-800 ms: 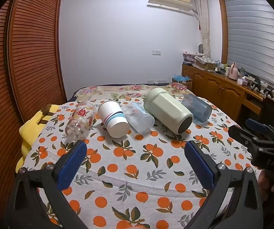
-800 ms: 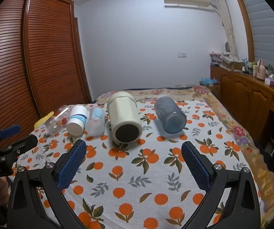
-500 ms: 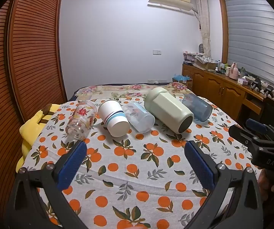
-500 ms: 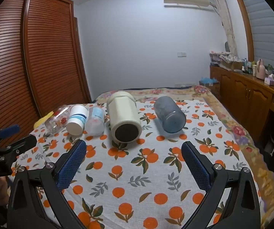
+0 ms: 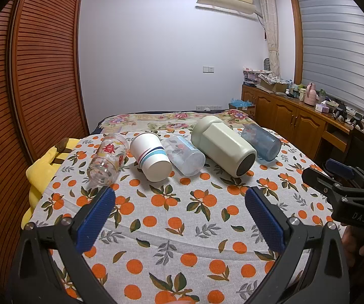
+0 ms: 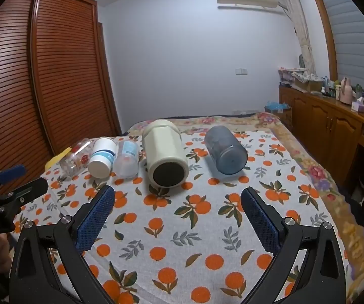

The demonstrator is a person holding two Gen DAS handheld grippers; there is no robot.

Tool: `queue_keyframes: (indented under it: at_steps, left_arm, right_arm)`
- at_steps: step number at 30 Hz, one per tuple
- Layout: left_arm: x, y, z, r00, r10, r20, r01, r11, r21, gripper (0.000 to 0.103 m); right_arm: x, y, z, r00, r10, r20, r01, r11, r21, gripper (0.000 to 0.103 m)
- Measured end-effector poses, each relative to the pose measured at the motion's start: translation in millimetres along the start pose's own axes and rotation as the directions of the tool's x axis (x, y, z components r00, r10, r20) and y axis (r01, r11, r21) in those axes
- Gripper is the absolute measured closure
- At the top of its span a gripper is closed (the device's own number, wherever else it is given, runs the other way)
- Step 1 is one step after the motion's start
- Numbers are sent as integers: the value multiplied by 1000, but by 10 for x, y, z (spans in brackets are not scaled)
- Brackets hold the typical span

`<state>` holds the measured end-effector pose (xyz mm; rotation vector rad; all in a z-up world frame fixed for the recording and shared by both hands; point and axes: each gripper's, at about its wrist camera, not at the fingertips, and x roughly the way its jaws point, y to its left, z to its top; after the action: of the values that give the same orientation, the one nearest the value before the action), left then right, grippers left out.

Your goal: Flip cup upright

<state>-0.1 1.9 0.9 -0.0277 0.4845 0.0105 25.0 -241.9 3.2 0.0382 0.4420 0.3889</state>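
Several cups lie on their sides in a row on the orange-print cloth (image 5: 177, 217): a clear glass with red print (image 5: 107, 160), a white paper cup with blue stripes (image 5: 151, 159), a clear plastic cup (image 5: 184, 155), a large cream-green tumbler (image 5: 223, 149) and a blue translucent cup (image 5: 261, 141). The right wrist view shows the tumbler (image 6: 165, 157) and the blue cup (image 6: 225, 153) nearest. My left gripper (image 5: 179, 202) is open and empty, short of the row. My right gripper (image 6: 178, 202) is open and empty, in front of the tumbler.
A yellow cushion (image 5: 42, 167) lies at the cloth's left edge beside a slatted wooden wardrobe (image 5: 37, 76). A wooden sideboard (image 5: 296, 121) with clutter runs along the right wall. The other gripper shows at the right edge (image 5: 346, 192) of the left view.
Almost nothing has changed; the left view has shifted very slightly. Both grippers stay open and the cups have not moved.
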Motion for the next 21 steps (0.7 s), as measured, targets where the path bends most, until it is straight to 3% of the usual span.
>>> queue_keyframes:
  at_steps: [21]
  left_arm:
    - [-4,-8,-6,1000,0,1,0,1000,0,0]
  right_arm:
    - [15,21,-29,1000,4,-5,-4,1000,0,2]
